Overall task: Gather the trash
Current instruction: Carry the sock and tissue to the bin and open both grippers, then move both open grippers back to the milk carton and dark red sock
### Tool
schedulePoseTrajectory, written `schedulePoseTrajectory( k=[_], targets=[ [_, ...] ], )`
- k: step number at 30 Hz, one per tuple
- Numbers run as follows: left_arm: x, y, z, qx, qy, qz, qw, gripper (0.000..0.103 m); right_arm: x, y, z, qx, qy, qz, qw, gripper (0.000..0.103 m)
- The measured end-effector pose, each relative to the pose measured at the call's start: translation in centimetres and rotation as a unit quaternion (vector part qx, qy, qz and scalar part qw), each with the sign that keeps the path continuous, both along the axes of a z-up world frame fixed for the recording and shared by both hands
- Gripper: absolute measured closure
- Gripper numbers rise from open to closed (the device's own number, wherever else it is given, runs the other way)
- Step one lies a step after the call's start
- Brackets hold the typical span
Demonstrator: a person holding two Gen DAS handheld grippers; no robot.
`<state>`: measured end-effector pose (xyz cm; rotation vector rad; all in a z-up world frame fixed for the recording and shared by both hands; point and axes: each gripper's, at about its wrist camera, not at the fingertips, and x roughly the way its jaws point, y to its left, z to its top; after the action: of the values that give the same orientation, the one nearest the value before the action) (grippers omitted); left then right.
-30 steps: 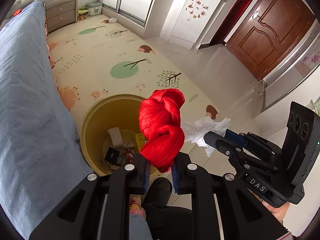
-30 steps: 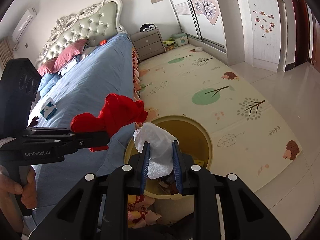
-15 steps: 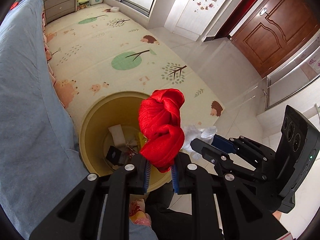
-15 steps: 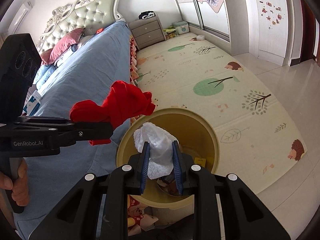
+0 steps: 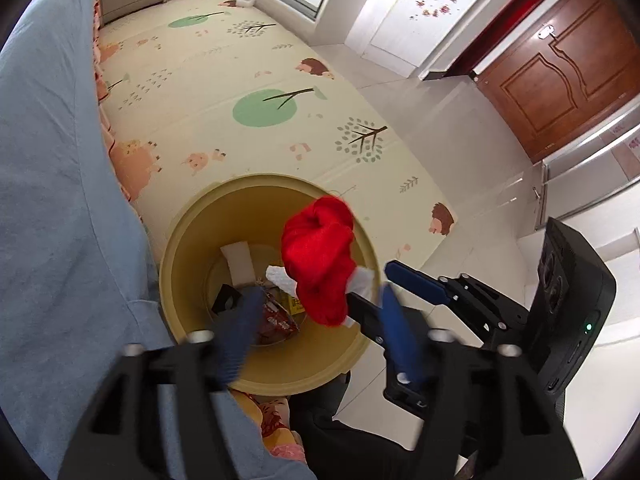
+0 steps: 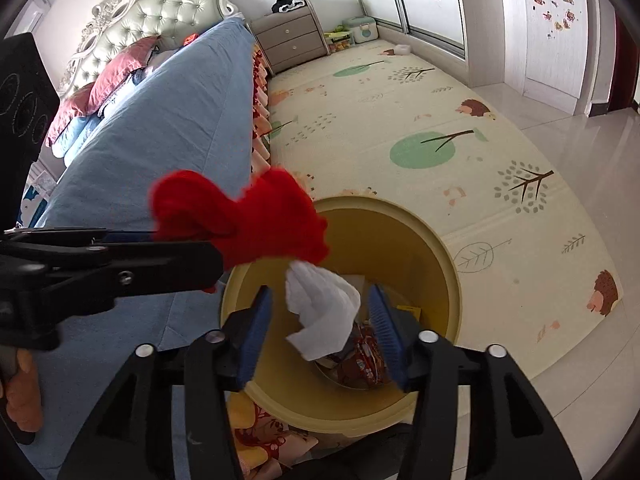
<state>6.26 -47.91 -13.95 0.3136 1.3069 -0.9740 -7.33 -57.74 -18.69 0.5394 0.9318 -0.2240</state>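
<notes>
Both pairs of tongs spread wide over the yellow bin, gripping nothing; left gripper with blue pads parted, the red cloth loose between and above them, no pad touching it, apparently mid-drop over the bin mouth; right gripper likewise parted, the white tissue free in the gap, clear of both pads, directly above the bin opening.

Judged soft and nearly weightless, both pieces; no stiffness, no fragility, liable to drift or snag on a rim rather than fall straight; the cloth limp and bulky, best pinched at a bunched fold if retaken; the tissue crumpled, best pinched at its thickest wad, thin edges likely to tear or slip.

Already inside the bin: a red snack wrapper, a white block, a small black piece.

Close around: blue bedspread hard against the bin's left side; patterned play mat beyond; grey nightstand far off; brown door well apart. Nothing between trash and bin mouth except the other gripper's fingers crowding the same opening.
</notes>
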Motion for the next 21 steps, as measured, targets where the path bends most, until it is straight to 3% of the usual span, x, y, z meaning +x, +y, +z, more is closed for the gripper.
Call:
schedulePoseTrajectory(
  k=[5, 14, 21],
  targets=[
    [1.0, 0.5, -0.8, 0.01, 0.025, 0.023, 0.9994, 0.011, -0.7, 0.4, -0.7, 0.012, 0.008, -0.001, 1.0, 0.05],
    [-0.5, 0.0, -0.1, 0.012, -0.031, -0.005, 0.9994, 0.011, -2.3, 0.5, -0.3, 0.02, 0.01, -0.011, 1.0, 0.05],
    [-0.7, 0.5, 0.9, -0.01, -0.053, -0.002, 0.9985, 0.011, -3.4, 0.8, 0.4, 0.021, 0.007, -0.02, 1.0, 0.049]
  ],
)
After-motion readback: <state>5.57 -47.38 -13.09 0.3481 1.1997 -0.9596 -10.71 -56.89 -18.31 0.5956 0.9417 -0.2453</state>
